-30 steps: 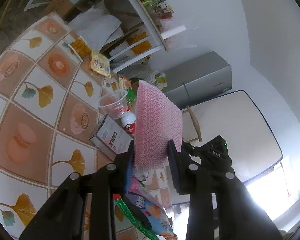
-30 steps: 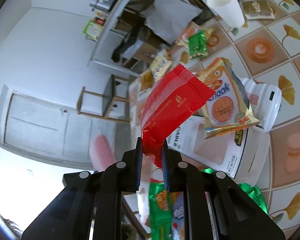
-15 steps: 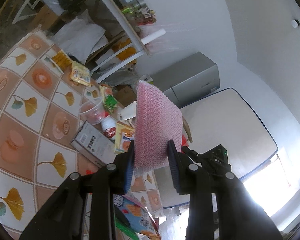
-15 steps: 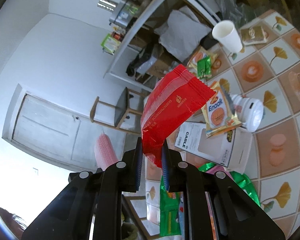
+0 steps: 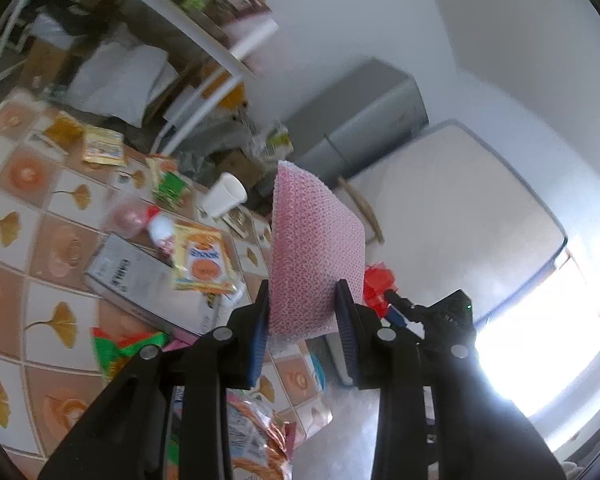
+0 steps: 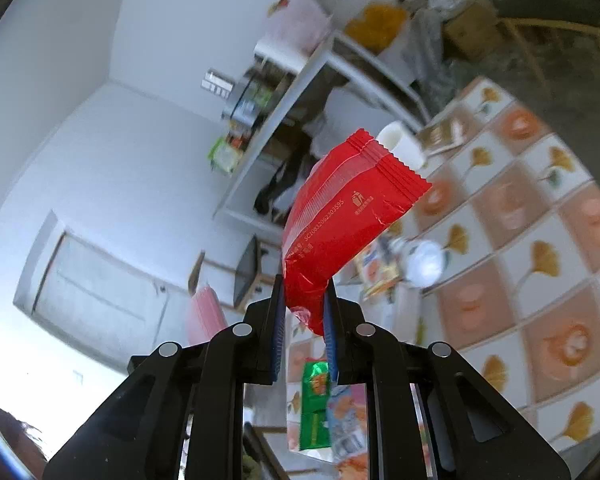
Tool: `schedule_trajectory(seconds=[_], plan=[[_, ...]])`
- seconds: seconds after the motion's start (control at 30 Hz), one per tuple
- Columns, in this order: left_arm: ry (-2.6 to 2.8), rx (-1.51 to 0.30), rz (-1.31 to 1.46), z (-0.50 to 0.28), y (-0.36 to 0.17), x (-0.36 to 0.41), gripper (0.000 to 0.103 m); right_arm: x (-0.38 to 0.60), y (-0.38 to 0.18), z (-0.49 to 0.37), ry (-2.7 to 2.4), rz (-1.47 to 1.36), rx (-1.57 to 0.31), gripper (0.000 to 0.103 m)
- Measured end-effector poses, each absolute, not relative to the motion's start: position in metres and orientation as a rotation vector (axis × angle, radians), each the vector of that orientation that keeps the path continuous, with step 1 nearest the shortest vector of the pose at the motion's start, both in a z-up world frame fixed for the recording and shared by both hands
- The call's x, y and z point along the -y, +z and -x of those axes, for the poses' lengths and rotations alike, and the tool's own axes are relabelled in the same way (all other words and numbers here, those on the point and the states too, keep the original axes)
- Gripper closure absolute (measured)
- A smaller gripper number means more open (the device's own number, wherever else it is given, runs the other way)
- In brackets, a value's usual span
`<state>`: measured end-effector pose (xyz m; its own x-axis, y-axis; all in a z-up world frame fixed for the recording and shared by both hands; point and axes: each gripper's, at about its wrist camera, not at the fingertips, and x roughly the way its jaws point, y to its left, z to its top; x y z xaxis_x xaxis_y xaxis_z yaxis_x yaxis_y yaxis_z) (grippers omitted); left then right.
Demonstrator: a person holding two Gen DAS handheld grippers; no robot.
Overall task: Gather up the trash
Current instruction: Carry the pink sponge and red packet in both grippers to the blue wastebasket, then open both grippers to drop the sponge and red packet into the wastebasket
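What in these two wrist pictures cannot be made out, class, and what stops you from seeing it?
- Grey box, left wrist view: lettering smeared by motion blur.
- Red wrapper, right wrist view: lower end hidden between the right tongs.
- Pink bubble wrap, left wrist view: bottom hidden by the left tongs.
- Trash bin: in neither view.

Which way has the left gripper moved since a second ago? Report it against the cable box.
Yes. The left gripper, shut on the pink bubble wrap, has risen and pulled back: the cable box now sits lower-left of it and more table shows.
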<state>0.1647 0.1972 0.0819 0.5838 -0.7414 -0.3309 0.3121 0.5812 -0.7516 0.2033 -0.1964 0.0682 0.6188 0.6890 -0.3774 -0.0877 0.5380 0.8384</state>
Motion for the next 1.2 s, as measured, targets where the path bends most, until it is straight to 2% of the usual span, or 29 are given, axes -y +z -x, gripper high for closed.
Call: schedule_trajectory(seconds=[0.3,0.57,0.8,1.1,1.2], plan=[[-0.799,-0.854,0.370,-0.207,0.108,-0.045,0.073,0.319,0.047,-0.135,0.283,-1.020,-0.614,0.087],[-0.912,-1.032,0.040,-0.252,0.087,0.147,0.073,0.431,-0.003,-0.079,0.009,-1.150,-0.546,0.087],[-1.004,-1.178,-0.184,-0.264,0.023,0.315,0.072,0.498,-0.060,-0.064,-0.188,-1.225,-0.580,0.087],[-1.030,-1.322,-0.338,-0.266,-0.091,0.465,0.072,0.576,-0.136,-0.083,-0.361,-1.258,-0.718,0.087],[-1.020,-1.345,-0.316,-0.271,-0.123,0.495,0.063,0.603,-0.167,-0.101,-0.388,-1.267,-0.757,0.078]])
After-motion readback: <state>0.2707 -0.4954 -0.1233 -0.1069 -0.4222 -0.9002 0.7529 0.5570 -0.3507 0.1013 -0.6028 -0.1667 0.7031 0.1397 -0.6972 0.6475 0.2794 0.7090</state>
